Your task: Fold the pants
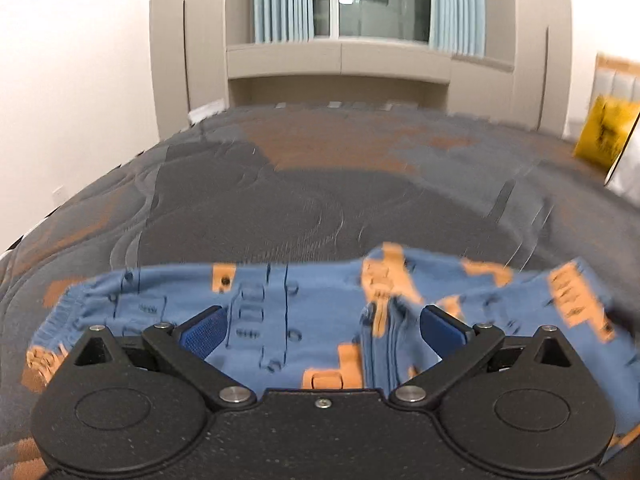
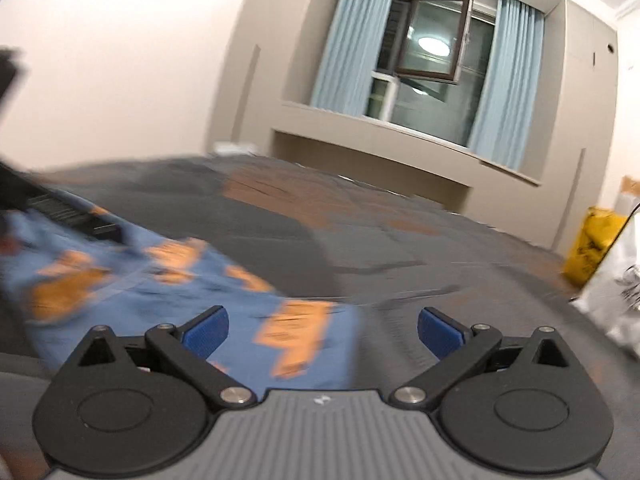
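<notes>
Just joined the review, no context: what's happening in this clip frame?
A person is folding blue pants with orange print on a bed with a grey and orange bedspread, one tool in each hand. Both the left tool and the right tool are wide open and grip nothing. The pants lie bunched on the bedspread in front of both tools. The frames are blurred.

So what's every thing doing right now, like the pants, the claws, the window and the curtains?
Pants: lying bunched on the bed, not held.
Left claw: open, pants between its fingers, pads not pressing.
Right claw: open, over the pants' edge.
Window: one pane swung open.
Curtains: drawn apart.
Bed cover: spread flat.
</notes>
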`<state>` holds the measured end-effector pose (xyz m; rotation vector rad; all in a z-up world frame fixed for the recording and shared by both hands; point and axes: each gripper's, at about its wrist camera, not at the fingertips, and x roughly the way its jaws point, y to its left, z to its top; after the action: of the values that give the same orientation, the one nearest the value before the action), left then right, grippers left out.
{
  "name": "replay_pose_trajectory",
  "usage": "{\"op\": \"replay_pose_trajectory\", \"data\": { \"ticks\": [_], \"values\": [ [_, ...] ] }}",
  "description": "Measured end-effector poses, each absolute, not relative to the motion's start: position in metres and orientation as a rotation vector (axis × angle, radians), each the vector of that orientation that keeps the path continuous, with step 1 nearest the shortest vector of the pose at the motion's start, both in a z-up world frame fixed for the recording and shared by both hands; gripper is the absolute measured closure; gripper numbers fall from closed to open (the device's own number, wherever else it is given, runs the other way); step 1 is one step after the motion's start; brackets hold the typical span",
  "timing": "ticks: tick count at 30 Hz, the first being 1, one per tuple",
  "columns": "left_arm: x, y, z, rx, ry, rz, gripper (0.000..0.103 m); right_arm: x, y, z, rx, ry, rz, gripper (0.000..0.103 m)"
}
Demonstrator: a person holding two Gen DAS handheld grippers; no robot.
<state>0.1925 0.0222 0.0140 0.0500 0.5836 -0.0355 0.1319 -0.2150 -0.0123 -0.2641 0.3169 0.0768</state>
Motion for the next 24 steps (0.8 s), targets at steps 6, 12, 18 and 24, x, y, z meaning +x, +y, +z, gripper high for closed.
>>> {"op": "replay_pose_trajectory", "data": {
  "ticks": [6, 12, 18, 24],
  "values": [
    [0.198, 0.026, -0.004, 0.011, 0.588, -0.025, 0.0, 0.198, -0.228, -0.026, -0.361, 0.414, 0.006, 0.0],
    [0.197, 0.032, -0.012, -0.066, 0.587, -0.038, 0.0, 0.211, -0.233, -0.041, -0.367, 0.451, 0.008, 0.0],
    [0.198, 0.035, -0.015, -0.07, 0.587, -0.038, 0.0, 0.209, -0.237, -0.04, -0.346, 0.447, 0.015, 0.0],
    [0.196, 0.034, -0.013, -0.076, 0.587, -0.039, 0.0, 0.209, -0.238, -0.04, -0.325, 0.448, 0.019, 0.0]
  ]
}}
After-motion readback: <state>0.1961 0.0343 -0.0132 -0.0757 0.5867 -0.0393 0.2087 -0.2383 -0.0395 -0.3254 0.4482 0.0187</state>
